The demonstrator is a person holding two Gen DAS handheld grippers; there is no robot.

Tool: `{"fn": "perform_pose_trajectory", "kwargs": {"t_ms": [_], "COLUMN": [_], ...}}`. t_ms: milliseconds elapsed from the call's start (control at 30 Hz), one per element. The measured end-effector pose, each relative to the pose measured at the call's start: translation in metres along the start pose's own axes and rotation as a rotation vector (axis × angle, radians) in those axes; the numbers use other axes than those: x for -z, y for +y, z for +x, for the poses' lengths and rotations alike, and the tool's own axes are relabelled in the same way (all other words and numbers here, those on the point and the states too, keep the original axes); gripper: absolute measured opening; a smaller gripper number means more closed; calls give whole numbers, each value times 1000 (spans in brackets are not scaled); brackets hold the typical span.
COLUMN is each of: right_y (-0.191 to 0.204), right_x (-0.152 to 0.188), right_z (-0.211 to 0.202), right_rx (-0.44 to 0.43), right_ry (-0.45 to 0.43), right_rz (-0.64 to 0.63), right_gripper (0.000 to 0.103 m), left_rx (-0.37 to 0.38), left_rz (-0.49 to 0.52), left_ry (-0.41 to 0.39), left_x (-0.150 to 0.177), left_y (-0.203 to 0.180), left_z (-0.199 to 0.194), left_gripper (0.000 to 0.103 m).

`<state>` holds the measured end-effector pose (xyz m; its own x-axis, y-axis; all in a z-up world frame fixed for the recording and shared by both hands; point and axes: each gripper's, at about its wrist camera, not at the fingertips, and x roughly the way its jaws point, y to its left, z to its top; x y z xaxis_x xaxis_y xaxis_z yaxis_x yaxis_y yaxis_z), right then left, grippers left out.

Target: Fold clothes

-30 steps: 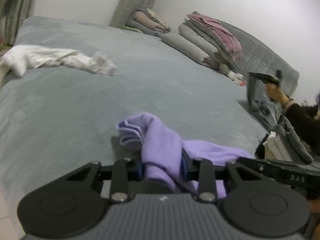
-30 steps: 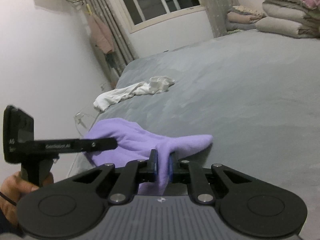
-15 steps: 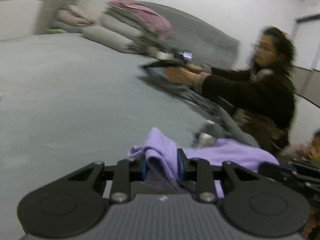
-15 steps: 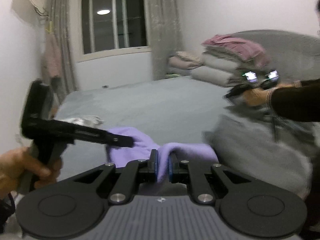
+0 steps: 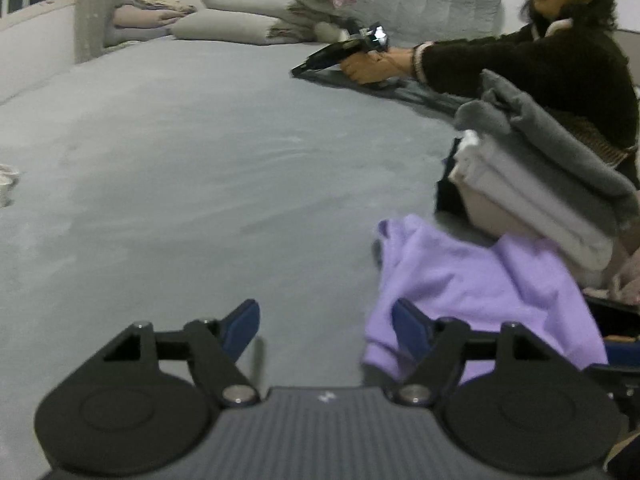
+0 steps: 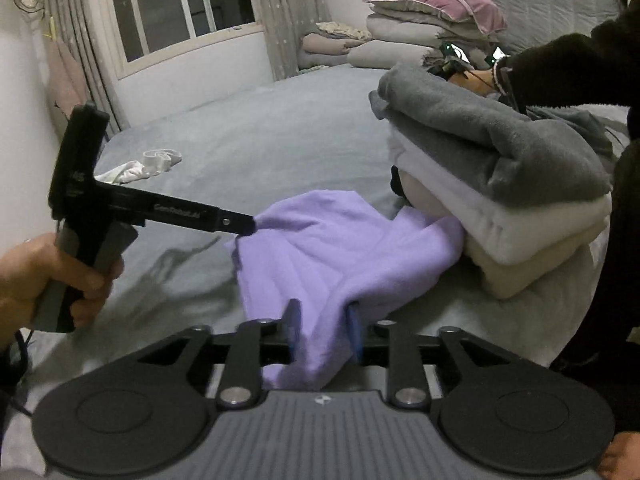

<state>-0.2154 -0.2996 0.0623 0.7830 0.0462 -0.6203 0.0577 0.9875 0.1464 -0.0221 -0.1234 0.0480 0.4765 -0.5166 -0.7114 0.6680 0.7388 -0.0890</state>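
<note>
The left gripper [image 5: 326,326] has its jaws spread wide and opening; only grey bedspread shows between them, and the inner face of its right-hand blue pad [image 5: 412,326] lies against the edge of the lilac fleece garment [image 5: 476,280], which is not pinched. The right gripper [image 6: 325,330] has narrow jaws that are opening, with a fold of the same lilac garment [image 6: 352,240] hanging between the two blue pads [image 6: 294,324]; whether they press on it I cannot tell for sure, though the cloth fills the gap.

The garment lies crumpled on the grey bed [image 5: 200,152], near its front edge, one corner tucked against the foot of a stack of folded clothes [image 6: 500,184]: grey fleece on top, white and cream layers below. In the right wrist view a hand [image 6: 44,280] holds the left gripper's handle, its black nose at the garment's far edge.

Farther out, a white garment [image 6: 140,166] lies loose on the bed towards the window. A second person in a dark sleeve [image 5: 520,60] reaches over the bed with another gripper tool [image 5: 340,54]. Folded bedding and pillows [image 5: 276,4] are piled against the padded headboard.
</note>
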Motion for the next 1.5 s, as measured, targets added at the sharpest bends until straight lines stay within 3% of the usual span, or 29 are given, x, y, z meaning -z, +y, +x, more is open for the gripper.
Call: {"fn": "perform_pose_trajectory", "kwargs": {"t_ms": [67,133,267,333,367,500,633,867,1500], "right_y": [12,25,43,47,47,42,41,43,47], "right_x": [1,2,-3,-6,-6,-3,-1,1,2], "right_z": [-7,-18,-32,-30,-26,-17,-15,-4,6], "right_rx": [35,70,40,12,12,80,79,103,94], "right_ry": [-12,-32,-35,-6,19,110,146,230,296], "right_rz": [-24,-48,-63,-59,-52,-7,15,26,17], "right_gripper": [46,59,75,89,90,92,101,103,103], "left_rx": [-35,-51,-29,-37,-54,-52,-66,-94,-87], "left_rz": [52,118,124,131,145,167,178,176,134], "left_ry": [-1,-5,8,18,25,65,74,90,117], "left_x": [7,18,37,43,46,57,60,64,66], "left_y": [-10,-26,-41,-47,-50,-53,-55,-55,-50], "left_z": [-9,-19,-38,-40,-40,-40,-37,-38,-40], "left_gripper": [88,93,96,99,100,103,103,103,103]}}
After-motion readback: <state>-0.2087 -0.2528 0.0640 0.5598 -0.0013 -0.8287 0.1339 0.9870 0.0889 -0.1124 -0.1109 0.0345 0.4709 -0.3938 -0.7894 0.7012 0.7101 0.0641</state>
